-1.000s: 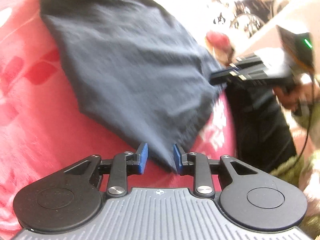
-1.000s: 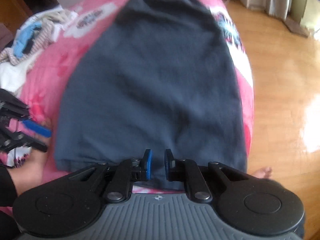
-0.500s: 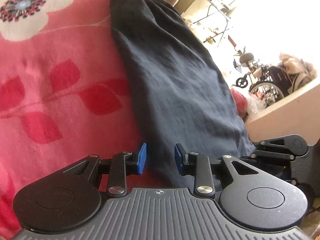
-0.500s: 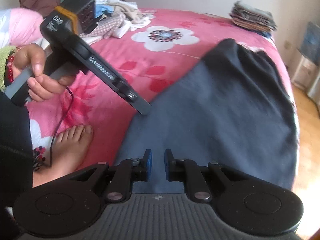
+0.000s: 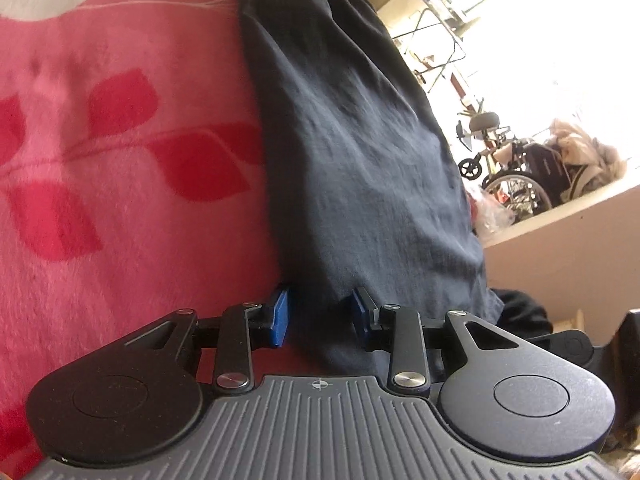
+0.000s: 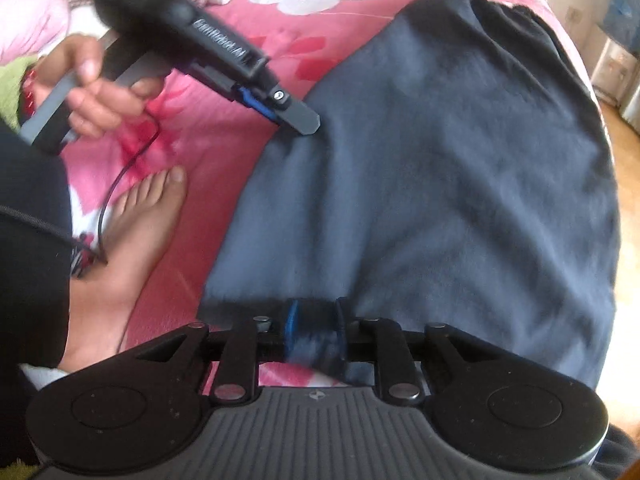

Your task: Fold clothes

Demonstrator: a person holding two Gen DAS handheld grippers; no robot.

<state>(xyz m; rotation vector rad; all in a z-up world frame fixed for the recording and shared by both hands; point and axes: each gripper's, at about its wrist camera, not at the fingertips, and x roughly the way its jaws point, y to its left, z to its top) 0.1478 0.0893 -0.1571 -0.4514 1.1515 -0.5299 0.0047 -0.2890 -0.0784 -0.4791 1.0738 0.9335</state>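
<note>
Since half a second ago, right gripper (image 6: 314, 330) has widened around the near hem of the dark navy garment (image 6: 460, 160), cloth between its spread fingers, not pinched; garment lies flat on the pink floral blanket (image 6: 248, 140); left gripper (image 5: 320, 316) spread too, fabric edge between its blue pads (image 5: 280, 316); bare foot (image 6: 132, 240) beside garment.

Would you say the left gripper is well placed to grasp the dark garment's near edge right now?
Probably yes: the left gripper is open with the dark garment already lying between its blue pads, and nothing blocks it on the pink blanket.
</note>
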